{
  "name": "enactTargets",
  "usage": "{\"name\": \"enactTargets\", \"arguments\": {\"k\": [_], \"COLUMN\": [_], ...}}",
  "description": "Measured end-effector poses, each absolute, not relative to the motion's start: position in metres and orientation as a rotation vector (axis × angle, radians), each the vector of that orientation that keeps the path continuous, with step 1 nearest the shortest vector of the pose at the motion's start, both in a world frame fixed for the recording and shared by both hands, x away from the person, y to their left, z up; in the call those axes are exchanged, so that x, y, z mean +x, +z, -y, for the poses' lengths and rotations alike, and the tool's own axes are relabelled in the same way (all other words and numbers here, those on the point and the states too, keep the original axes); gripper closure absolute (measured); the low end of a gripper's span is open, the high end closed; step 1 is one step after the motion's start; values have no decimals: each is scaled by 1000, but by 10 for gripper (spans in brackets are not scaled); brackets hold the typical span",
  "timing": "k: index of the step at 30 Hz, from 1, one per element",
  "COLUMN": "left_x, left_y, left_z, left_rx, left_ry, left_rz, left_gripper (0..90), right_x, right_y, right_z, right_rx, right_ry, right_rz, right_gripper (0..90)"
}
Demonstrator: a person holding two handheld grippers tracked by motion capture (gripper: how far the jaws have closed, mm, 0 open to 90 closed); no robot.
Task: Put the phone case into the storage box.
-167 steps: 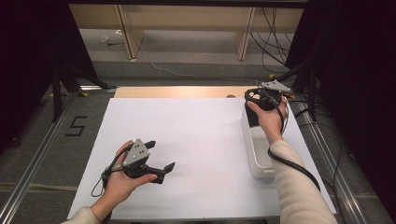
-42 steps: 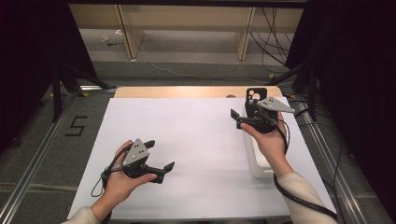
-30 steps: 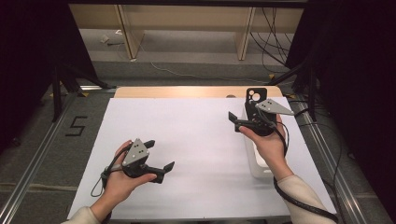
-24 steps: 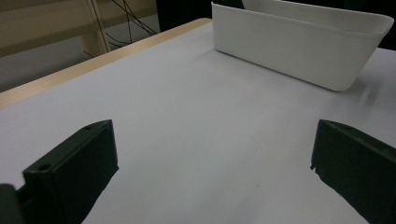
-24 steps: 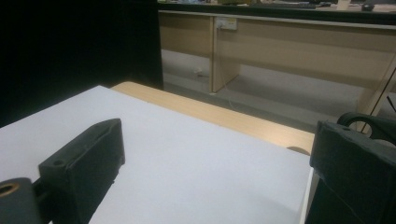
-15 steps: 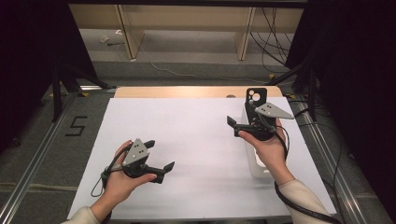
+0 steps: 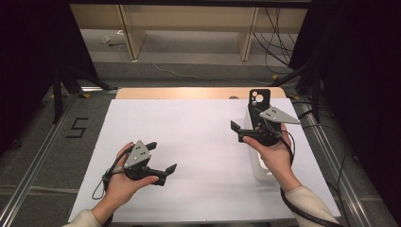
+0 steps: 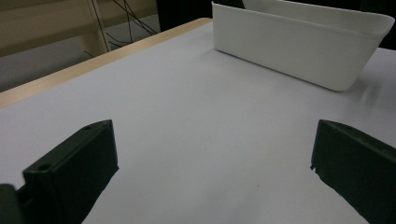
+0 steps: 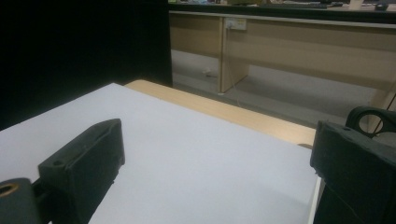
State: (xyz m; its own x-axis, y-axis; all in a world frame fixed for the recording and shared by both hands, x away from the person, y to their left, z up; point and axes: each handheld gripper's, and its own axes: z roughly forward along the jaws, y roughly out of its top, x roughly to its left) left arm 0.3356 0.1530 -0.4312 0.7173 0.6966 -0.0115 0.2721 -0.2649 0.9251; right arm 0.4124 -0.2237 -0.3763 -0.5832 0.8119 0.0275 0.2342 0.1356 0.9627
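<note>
- Right gripper (image 7: 243,132) held up over the desk's (image 7: 198,142) right side; in the high view it sits in front of the white bin (image 7: 260,168).
- A black phone case (image 7: 259,101) with a camera cut-out stands upright just behind the right gripper, over the far end of the bin. I cannot tell whether it leans in the bin or is carried by the hand.
- In the right gripper view the jaws stand wide apart, nothing between them. A black ringed edge (image 9: 373,119) shows beside the right-hand jaw, probably the case's cut-out.
- Left gripper (image 7: 163,165) rests low on the near left of the desk, well apart from the bin. Its jaws are released, with bare white surface between them. The left gripper view looks across at the bin's side wall (image 8: 299,51).
- Judgement: the step in hand concerns the phone case at the bin, either taking it out or having just set it in. Not settled from these views.
- Next move, if a pick: turn the right jaws onto the case's edge and close squarely. The case is thin and upright, so it could tip.
</note>
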Motion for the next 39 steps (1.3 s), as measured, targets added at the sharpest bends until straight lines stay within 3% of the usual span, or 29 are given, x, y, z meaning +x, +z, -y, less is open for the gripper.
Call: {"name": "enactTargets", "arguments": {"k": [39], "left_x": [335], "left_y": [-429], "left_z": [-154], "left_rx": [1836], "left_ry": [496], "left_rz": [-760], "left_gripper": [0], "right_x": [369], "right_y": [-384], "right_z": [262], "right_rx": [928], "right_ry": [1533], "right_rz": [-1928], "right_gripper": [41]}}
